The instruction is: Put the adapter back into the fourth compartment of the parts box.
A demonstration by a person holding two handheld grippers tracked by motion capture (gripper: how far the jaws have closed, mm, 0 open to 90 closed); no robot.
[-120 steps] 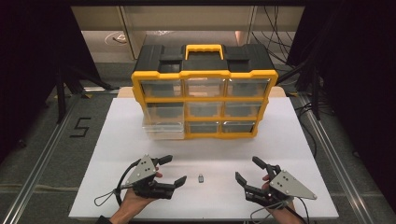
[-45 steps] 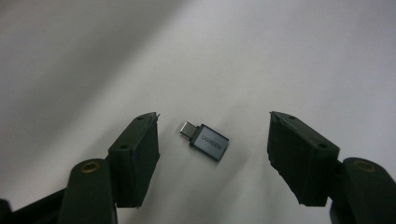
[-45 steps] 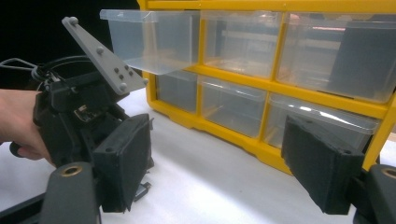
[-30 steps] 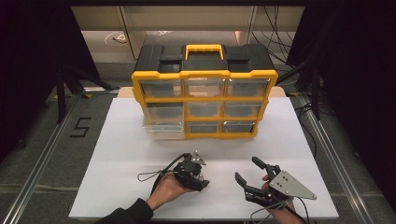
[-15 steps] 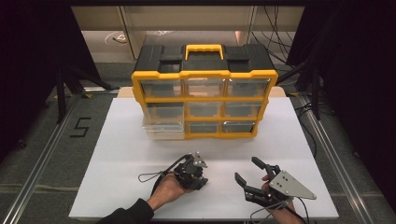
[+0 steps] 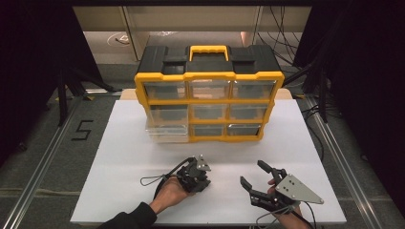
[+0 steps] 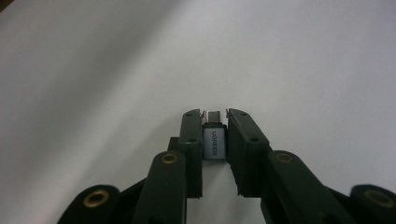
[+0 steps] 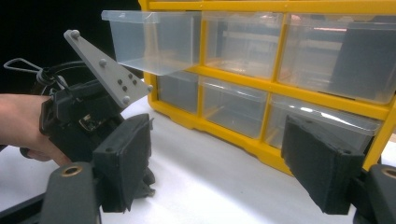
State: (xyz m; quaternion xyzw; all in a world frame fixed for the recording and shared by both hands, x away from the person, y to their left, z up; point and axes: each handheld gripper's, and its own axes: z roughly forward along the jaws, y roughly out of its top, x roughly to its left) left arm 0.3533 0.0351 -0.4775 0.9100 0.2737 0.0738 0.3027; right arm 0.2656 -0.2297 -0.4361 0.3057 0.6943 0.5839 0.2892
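A small grey adapter (image 7: 214, 142) with a metal plug at its far end lies on the white tabletop (image 7: 116, 70). My left gripper (image 7: 215, 114) points down at it. Its jaws have just been closing, and both pads now press on the adapter's sides. In the high view the left gripper (image 6: 196, 177) stands near the table's front middle, and its body hides the adapter. To its right my right gripper (image 6: 252, 172) rests open with nothing between its fingers. In the right gripper view the right gripper (image 8: 233, 163) faces the drawer cabinet.
A yellow and black drawer cabinet (image 6: 207, 102) with clear drawers stands at the back of the white table (image 6: 124, 157). One clear drawer (image 6: 165, 131) in its left column is pulled out, and this drawer (image 8: 149, 39) looks empty. Dark floor surrounds the table.
The left gripper has moved right from its resting spot and tipped down over the adapter that lay between the grippers. The adapter is now covered in the high view. The right gripper has stayed put.
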